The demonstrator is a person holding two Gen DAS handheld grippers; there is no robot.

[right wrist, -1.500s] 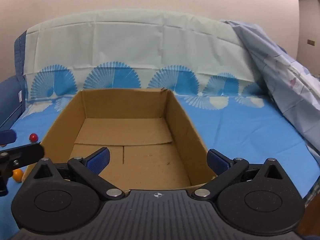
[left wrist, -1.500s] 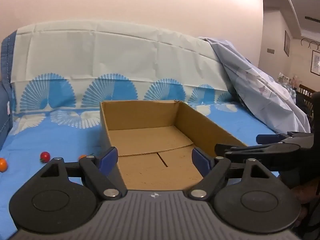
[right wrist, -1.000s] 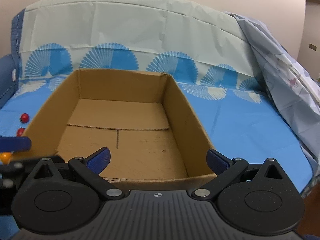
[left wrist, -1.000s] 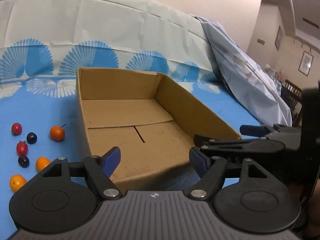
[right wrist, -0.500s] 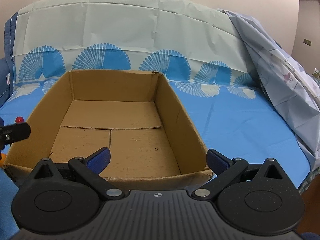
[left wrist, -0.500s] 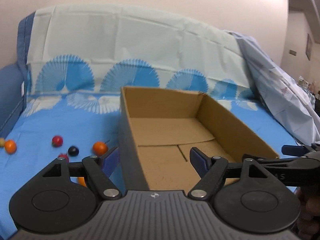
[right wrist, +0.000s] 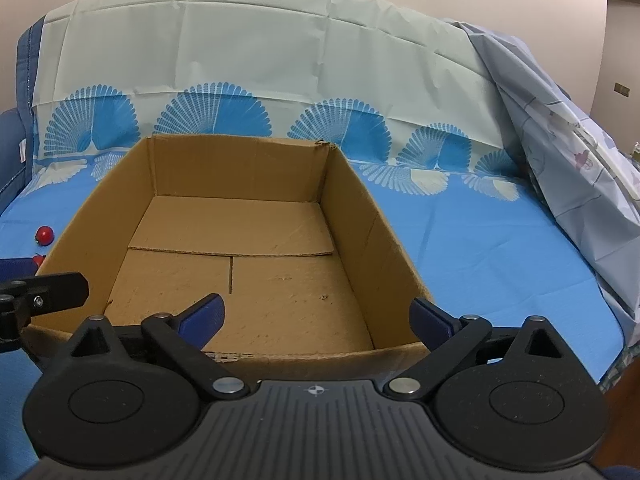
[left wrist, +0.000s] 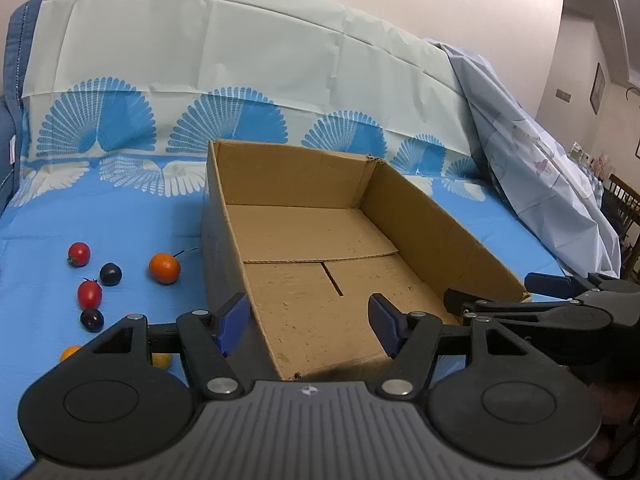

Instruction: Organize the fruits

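Observation:
An open, empty cardboard box (left wrist: 444, 220) (right wrist: 380, 248) lies on a blue cloth. Small fruits lie left of it: an orange one (left wrist: 164, 268), two red ones (left wrist: 79, 254) (left wrist: 89, 294), two dark ones (left wrist: 110, 274) (left wrist: 91, 319) and yellow-orange ones partly hidden behind my left gripper. My left gripper (left wrist: 308, 318) is open and empty over the box's near left corner. My right gripper (right wrist: 318, 318) is open and empty over the box's near edge; it also shows in the left wrist view (left wrist: 492, 292). One red fruit (right wrist: 44, 235) shows in the right wrist view.
The patterned blue cloth (right wrist: 480, 248) rises over a backrest behind the box. A pale draped sheet (left wrist: 540, 168) hangs at the right. A dark blue cushion (left wrist: 8, 152) stands at the far left. A wooden chair (left wrist: 624, 200) is at the far right.
My left gripper has tilted down and shifted, so the box and fruits look closer and lower. My right gripper has barely moved. Both stay open and empty.

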